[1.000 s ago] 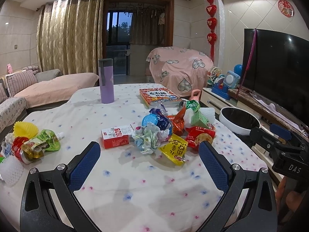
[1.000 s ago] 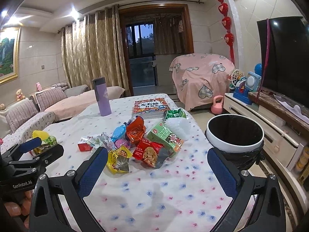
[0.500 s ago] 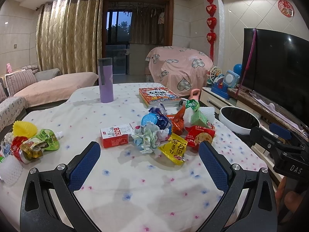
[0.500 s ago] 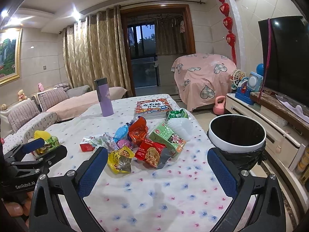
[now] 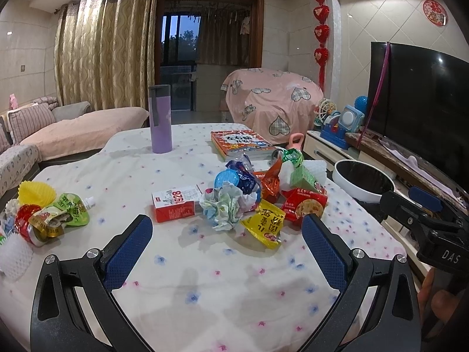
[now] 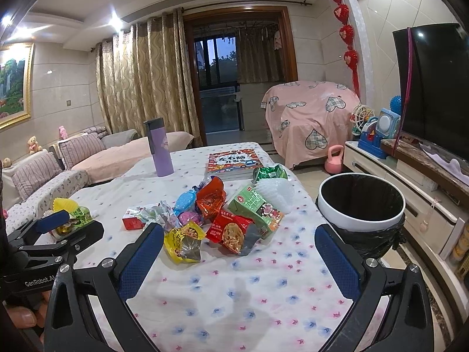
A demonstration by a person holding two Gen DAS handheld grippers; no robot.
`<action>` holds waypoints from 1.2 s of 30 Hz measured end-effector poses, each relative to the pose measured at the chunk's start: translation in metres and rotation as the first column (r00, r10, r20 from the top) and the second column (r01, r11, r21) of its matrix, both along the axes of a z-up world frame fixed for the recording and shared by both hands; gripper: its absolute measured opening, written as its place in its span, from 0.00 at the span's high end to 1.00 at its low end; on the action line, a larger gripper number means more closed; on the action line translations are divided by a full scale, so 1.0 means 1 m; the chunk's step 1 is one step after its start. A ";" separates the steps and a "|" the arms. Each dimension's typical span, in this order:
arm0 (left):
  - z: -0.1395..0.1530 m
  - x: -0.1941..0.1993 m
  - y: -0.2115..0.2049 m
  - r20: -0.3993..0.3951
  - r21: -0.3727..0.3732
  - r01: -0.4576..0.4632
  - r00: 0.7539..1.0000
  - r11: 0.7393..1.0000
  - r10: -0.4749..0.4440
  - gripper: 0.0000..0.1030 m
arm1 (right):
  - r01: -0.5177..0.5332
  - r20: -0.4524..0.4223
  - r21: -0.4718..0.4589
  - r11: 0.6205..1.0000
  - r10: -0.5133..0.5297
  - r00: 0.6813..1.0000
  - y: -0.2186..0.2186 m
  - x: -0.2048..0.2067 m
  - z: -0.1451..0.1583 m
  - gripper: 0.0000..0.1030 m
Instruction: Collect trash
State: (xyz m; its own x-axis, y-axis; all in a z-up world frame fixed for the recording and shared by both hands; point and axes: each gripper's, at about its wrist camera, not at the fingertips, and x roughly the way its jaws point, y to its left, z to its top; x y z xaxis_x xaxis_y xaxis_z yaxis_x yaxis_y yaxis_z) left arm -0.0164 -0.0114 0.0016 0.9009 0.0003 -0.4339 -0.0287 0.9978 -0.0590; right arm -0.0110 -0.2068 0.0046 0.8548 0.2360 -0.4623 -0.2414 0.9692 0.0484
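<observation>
— Grippers? 
— Left gripper [image 5: 227, 228] and right gripper [image 6: 239, 245] both spread wide, holding nothing. 
— Trash? 
— Crumpled colourful snack wrappers [image 6: 222, 214] heaped on the flower-print counter [image 6: 234, 299], beside the white-rimmed black-lined bin [image 6: 362, 201].

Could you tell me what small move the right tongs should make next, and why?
Probably ease the right tongs forward and down onto the yellow snack wrapper. Both tongs stand open and empty above the tablecloth, that wrapper lies nearest the right one at the pile's front edge, and the trash bin stands just to its right.
</observation>
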 end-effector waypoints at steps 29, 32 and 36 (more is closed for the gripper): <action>-0.052 0.120 0.031 -0.293 -0.077 -0.013 0.956 0.997 -0.010 0.14 | -0.042 -0.265 0.037 0.998 0.050 0.963 0.002 0.091 -0.061 0.28; -0.058 0.130 0.028 -0.316 -0.080 -0.008 0.948 0.997 -0.018 0.20 | -0.044 -0.306 0.044 0.998 0.055 0.950 0.003 0.103 -0.071 0.38; -0.065 0.143 0.027 -0.350 -0.106 0.009 0.936 0.994 -0.046 0.44 | -0.049 -0.349 0.058 0.997 0.066 0.935 0.003 0.115 -0.083 0.56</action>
